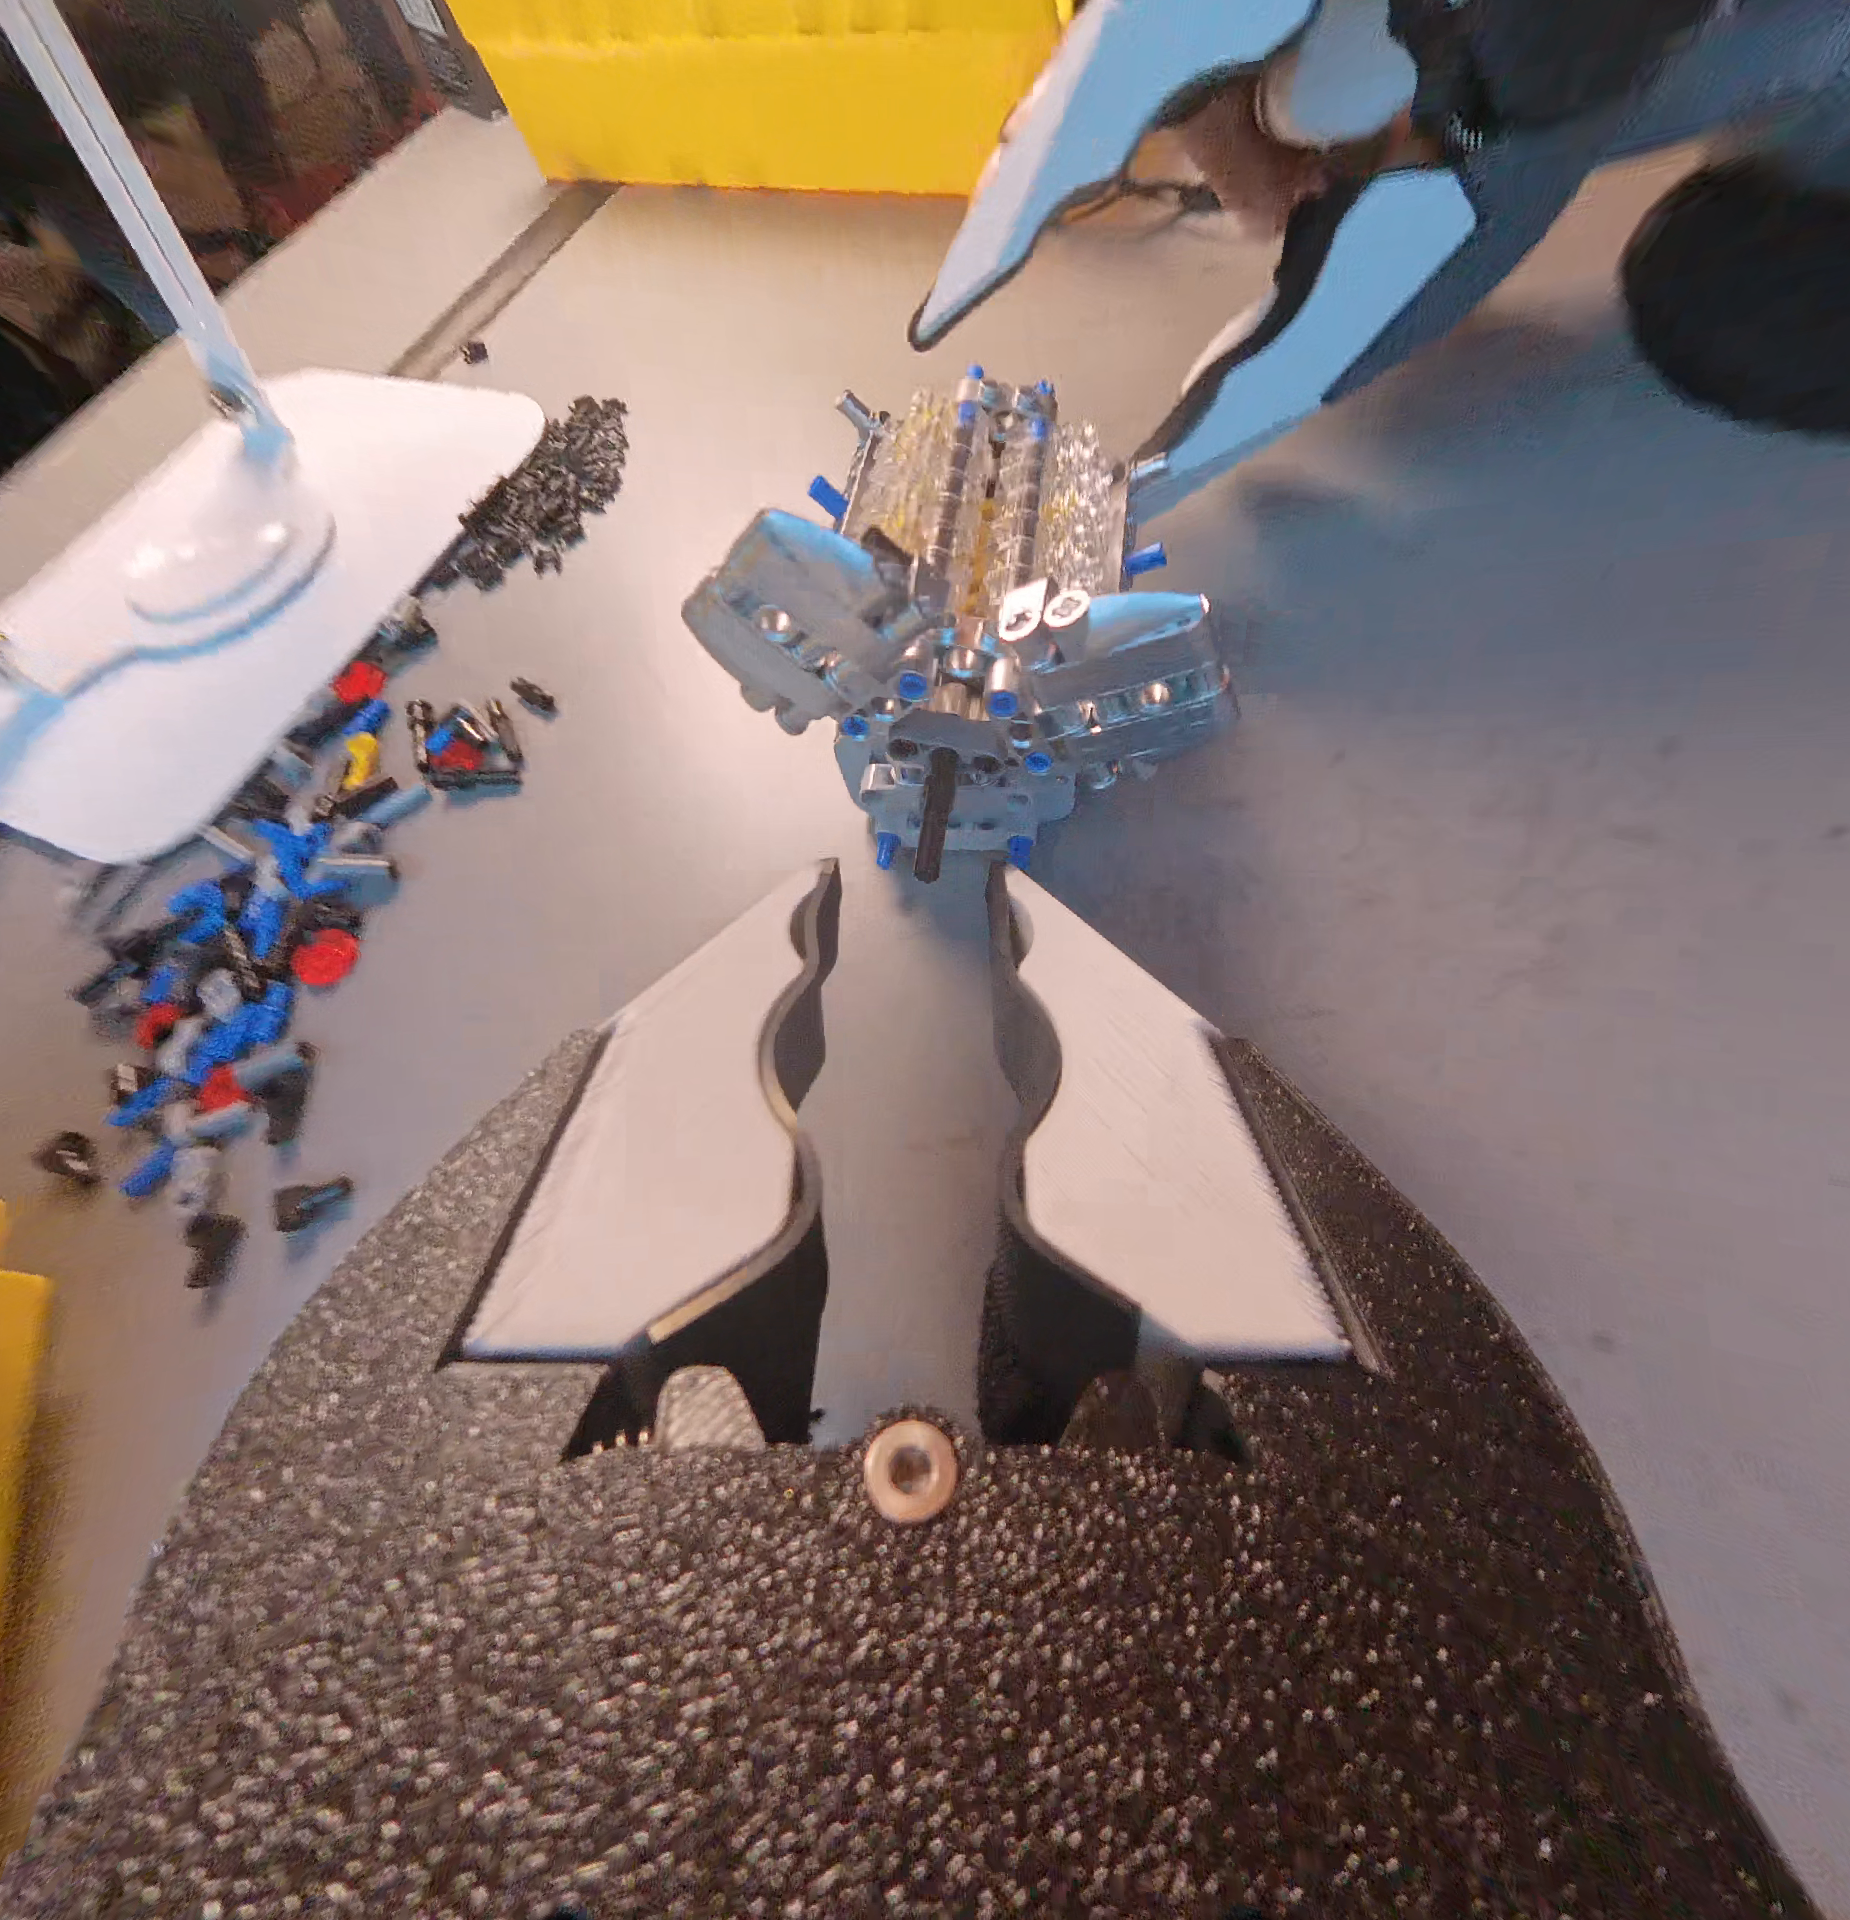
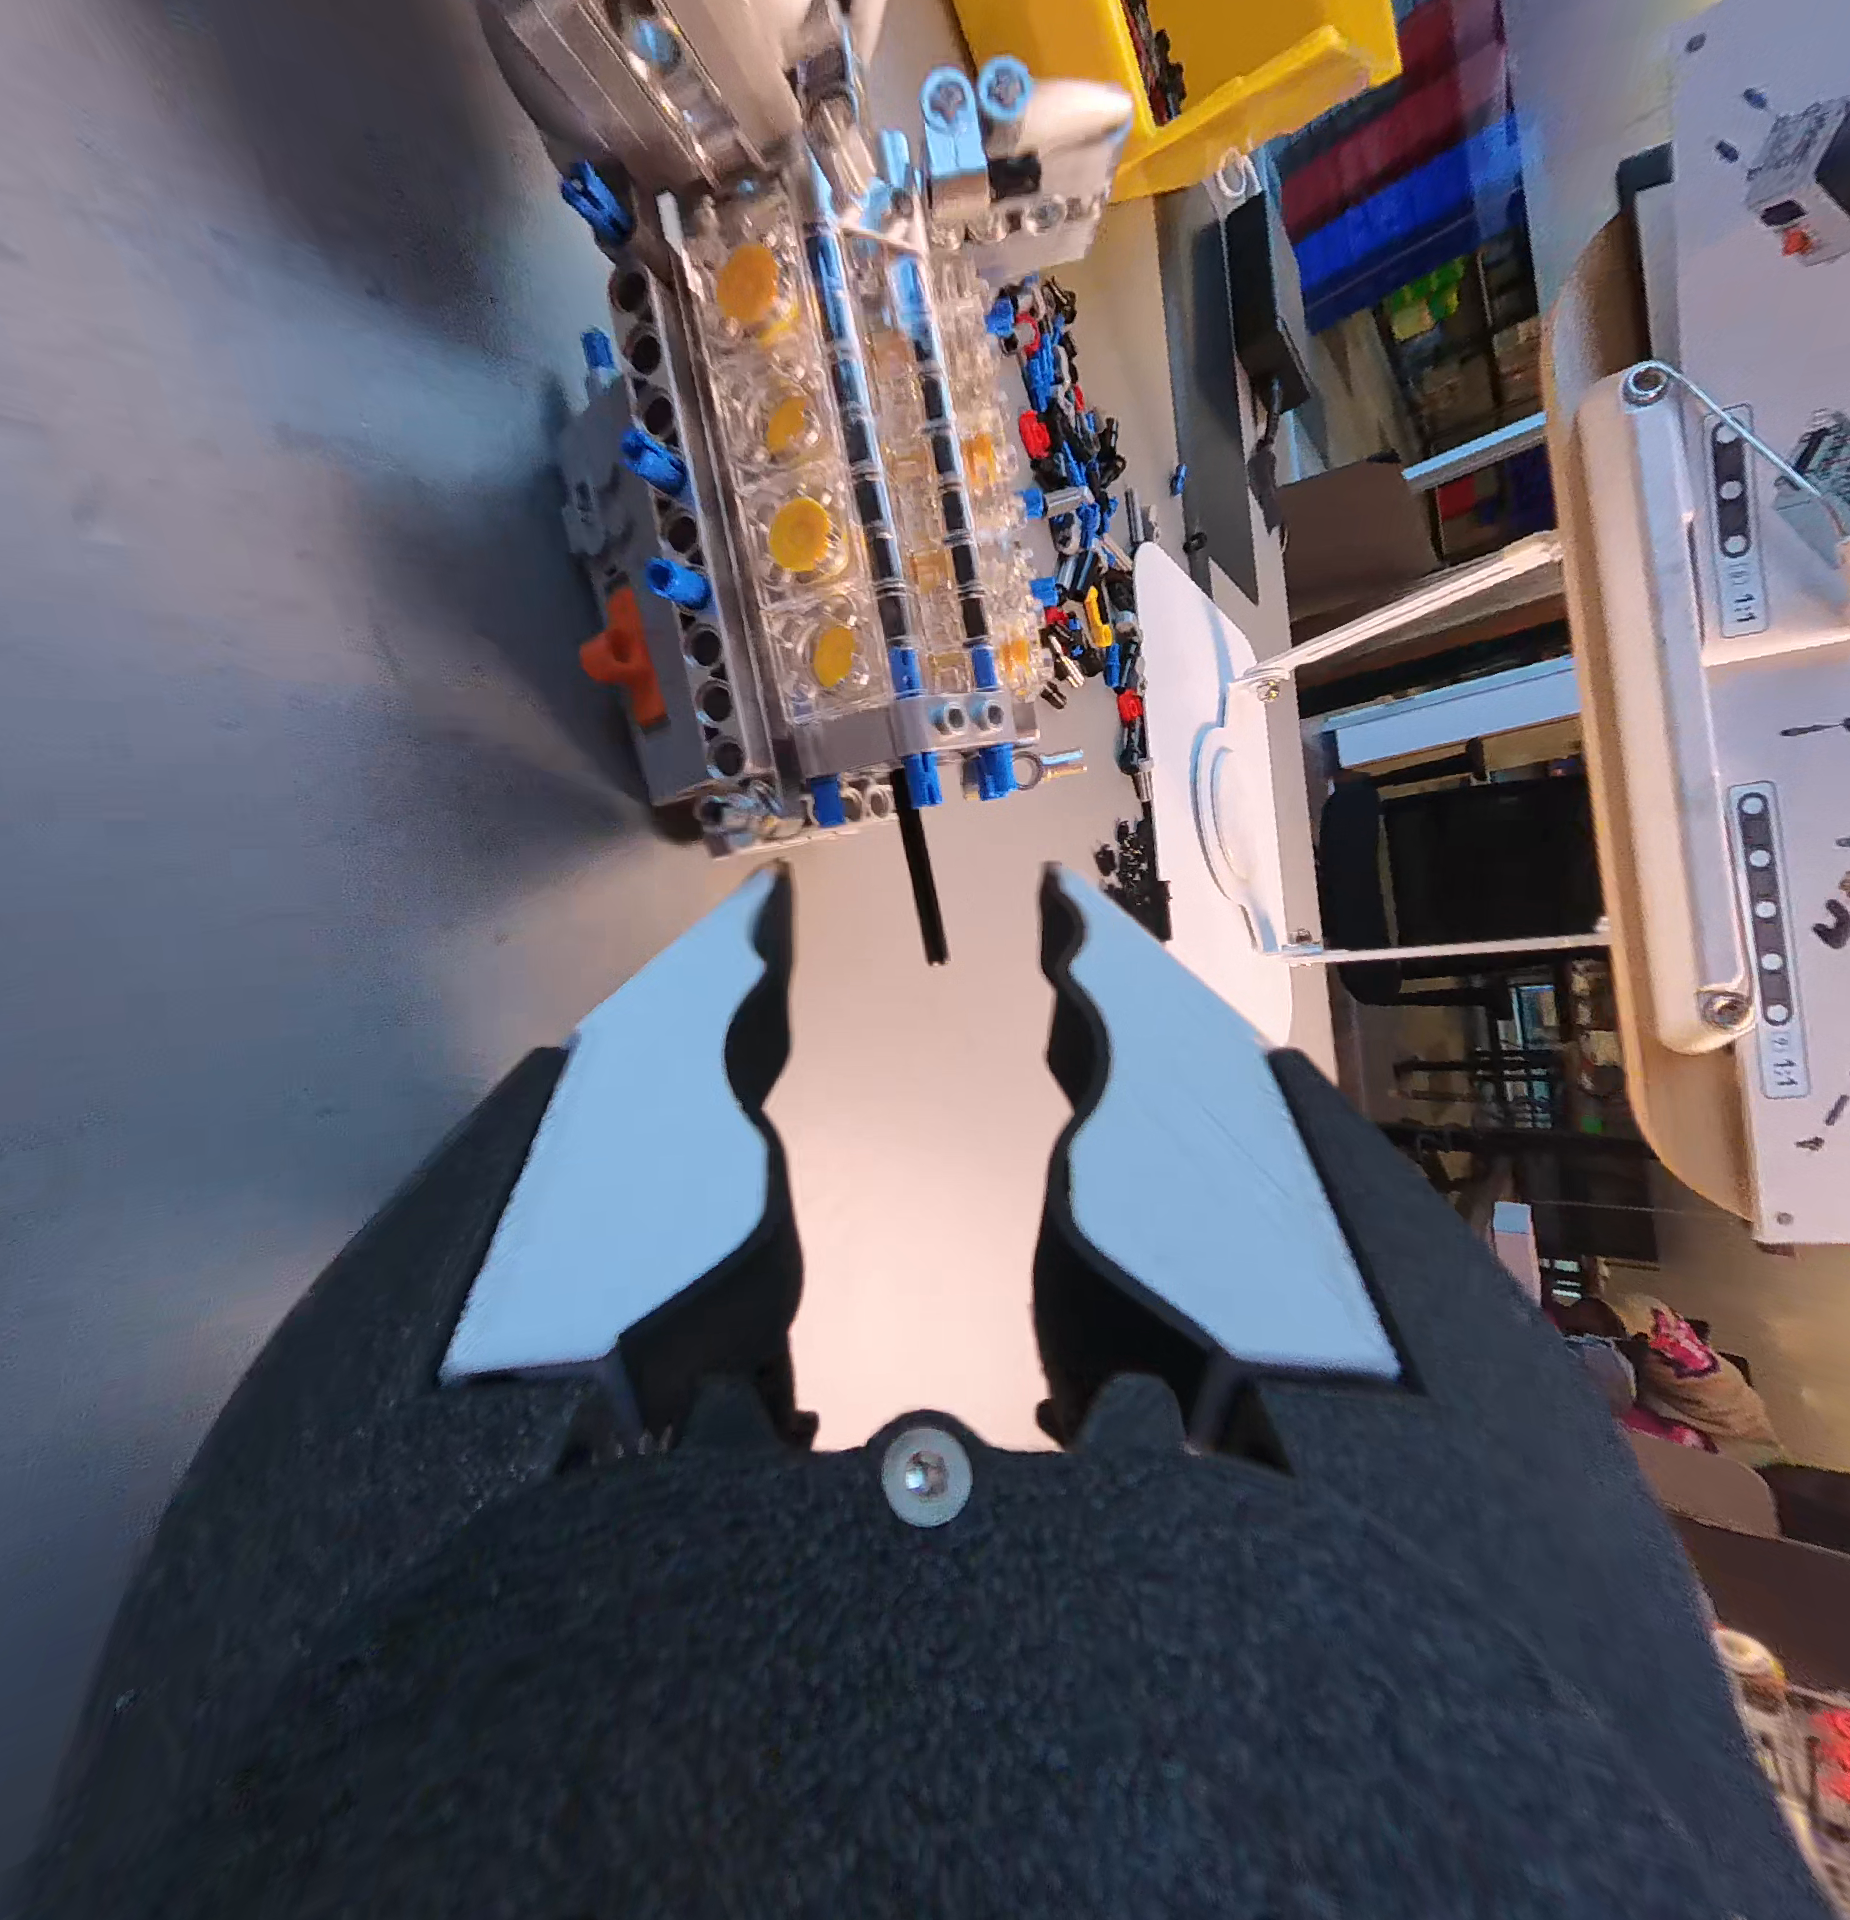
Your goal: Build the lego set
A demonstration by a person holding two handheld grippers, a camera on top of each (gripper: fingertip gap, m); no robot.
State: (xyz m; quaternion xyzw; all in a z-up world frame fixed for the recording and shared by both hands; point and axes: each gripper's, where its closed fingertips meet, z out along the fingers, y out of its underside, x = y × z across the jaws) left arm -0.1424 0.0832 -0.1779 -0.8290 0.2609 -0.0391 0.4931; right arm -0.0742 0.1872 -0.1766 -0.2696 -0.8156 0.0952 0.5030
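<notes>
The surface (image 1: 1420, 935) is plain grey, with a yellow bin (image 1: 755, 94) at its far edge beyond the brick-built engine model (image 1: 962, 644), and shelves of coloured crates (image 2: 1409, 197) further back in the room. The model sits pretty much mid-surface. Left of it in the left wrist view is a white stand base (image 1: 225, 603) with a clear arm, a pile of small black pins (image 1: 547, 488) behind that base, and a scatter of blue, red and black loose pieces (image 1: 256, 935) in front of it.

The left gripper (image 1: 916, 868) has its jaws spread a bit and holds nothing; the model's black axle (image 1: 933, 821) pokes out just ahead of the tips, not touching. The right gripper (image 2: 916, 873) comes at the model from the opposite end, jaws also spread and empty, and a long black axle (image 2: 921, 873) sticks out into the gap between them without contact.

The right wrist view is rolled sideways and blurry on one side. An instruction sheet (image 2: 1794, 623) on a holder is cut off at the edge.
</notes>
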